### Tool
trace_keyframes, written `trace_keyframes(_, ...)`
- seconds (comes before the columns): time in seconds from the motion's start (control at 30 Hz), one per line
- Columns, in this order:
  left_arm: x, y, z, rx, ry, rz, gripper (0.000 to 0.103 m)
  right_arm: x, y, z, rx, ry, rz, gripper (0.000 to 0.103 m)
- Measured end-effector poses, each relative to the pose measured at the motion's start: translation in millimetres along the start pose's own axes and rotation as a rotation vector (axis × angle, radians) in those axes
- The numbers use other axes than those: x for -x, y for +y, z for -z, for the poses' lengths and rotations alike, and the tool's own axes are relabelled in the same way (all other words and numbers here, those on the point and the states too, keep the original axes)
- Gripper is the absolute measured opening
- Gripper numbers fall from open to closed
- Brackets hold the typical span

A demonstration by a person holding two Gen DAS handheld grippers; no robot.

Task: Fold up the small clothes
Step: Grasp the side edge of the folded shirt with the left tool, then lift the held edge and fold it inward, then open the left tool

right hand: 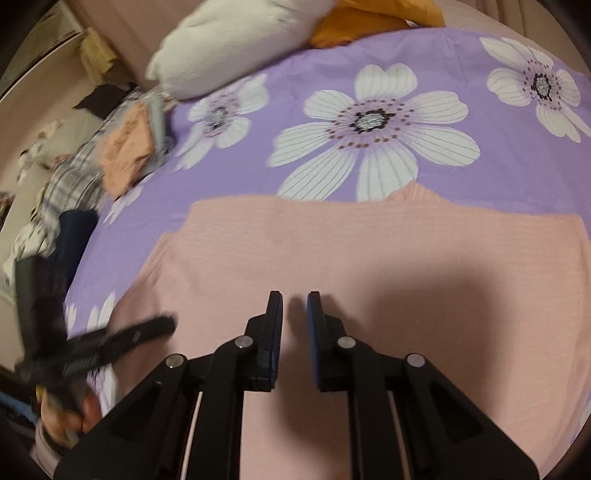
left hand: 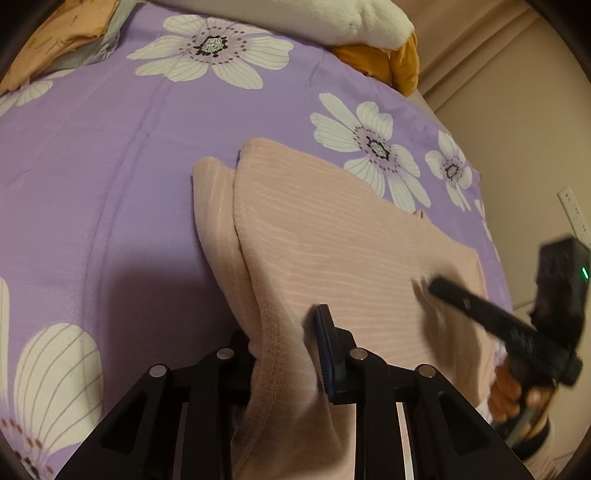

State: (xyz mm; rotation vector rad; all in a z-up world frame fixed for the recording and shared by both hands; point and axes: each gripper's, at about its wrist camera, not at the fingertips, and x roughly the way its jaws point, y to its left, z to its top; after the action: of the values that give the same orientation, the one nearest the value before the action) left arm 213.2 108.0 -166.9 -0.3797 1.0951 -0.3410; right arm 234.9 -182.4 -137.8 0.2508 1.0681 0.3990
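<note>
A pink ribbed garment [left hand: 332, 240] lies on the purple flowered bedsheet [left hand: 92, 166]. My left gripper [left hand: 284, 332] is shut on the garment's hemmed edge, which runs up between its fingers; only the right blue pad [left hand: 325, 343] shows. My right gripper [right hand: 294, 306] hovers over the middle of the garment [right hand: 369, 251], its fingers a narrow gap apart and empty. The right gripper also shows blurred in the left wrist view [left hand: 461, 299], over the garment's right side. The left gripper shows blurred in the right wrist view [right hand: 122, 339], at the garment's left edge.
A white plush pillow [right hand: 229, 40] and an orange cloth [right hand: 369, 22] lie at the head of the bed. A pile of folded clothes [right hand: 125, 147] sits at the sheet's left edge. A wall with a power strip [left hand: 572, 214] is on the right.
</note>
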Motion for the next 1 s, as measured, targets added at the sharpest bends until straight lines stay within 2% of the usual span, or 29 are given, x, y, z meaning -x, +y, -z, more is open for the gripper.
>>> trace_keyframes(0.17, 0, -2, 0, -0.002, 0.003, -0.014, 0.024, -2, 8, 35, 0.057, 0.064, 0.017, 0.013)
trace_keyframes(0.4, 1, -4, 2, -0.007, 0.007, -0.032, 0.024, 7, 17, 47, 0.080, 0.068, 0.005, 0.015)
trace_keyframes(0.6, 2, -7, 3, -0.016, 0.004, -0.048, 0.024, 19, 30, 76, 0.111, 0.093, -0.036, 0.016)
trace_keyframes(0.77, 3, -11, 4, -0.015, 0.000, -0.054, 0.024, 9, 37, 99, 0.150, 0.138, -0.027, 0.016)
trace_keyframes(1.0, 15, -20, 2, -0.011, -0.021, -0.043, 0.018, 23, 29, 99, 0.104, 0.120, -0.069, 0.016)
